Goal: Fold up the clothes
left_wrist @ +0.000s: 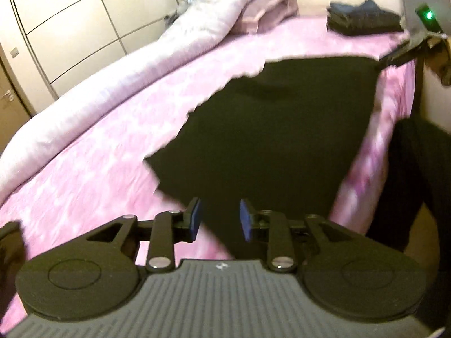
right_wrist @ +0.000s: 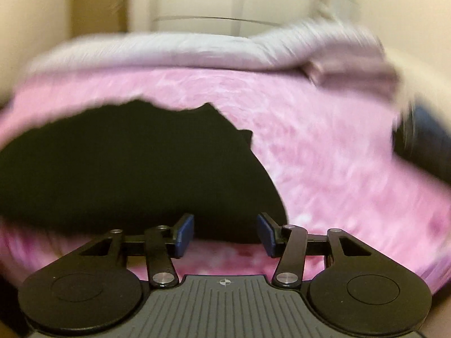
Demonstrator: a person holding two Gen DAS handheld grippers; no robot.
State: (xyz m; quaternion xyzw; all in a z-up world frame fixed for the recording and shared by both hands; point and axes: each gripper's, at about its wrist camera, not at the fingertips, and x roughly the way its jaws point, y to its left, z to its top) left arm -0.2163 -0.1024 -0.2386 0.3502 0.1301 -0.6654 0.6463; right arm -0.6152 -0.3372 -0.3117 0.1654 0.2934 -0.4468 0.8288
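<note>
A black garment (left_wrist: 282, 129) lies spread flat on the pink bedsheet (left_wrist: 93, 174) near the bed's right edge. My left gripper (left_wrist: 220, 219) hovers open over the garment's near end, nothing between its blue pads (left_wrist: 196, 219). In the right wrist view the same black garment (right_wrist: 126, 169) fills the left and centre. There my right gripper (right_wrist: 225, 235) stands open at the garment's near edge, holding nothing. The other gripper's body with a green light (left_wrist: 428, 15) shows at the top right of the left wrist view.
A rolled pale lilac duvet (left_wrist: 135, 70) runs along the bed's far side, with folded mauve pillowcases (left_wrist: 270, 11) at its end. A stack of folded dark clothes (left_wrist: 363, 18) sits by the headboard. Wardrobe doors (left_wrist: 64, 25) stand beyond. A person's dark leg (left_wrist: 417, 174) stands beside the bed.
</note>
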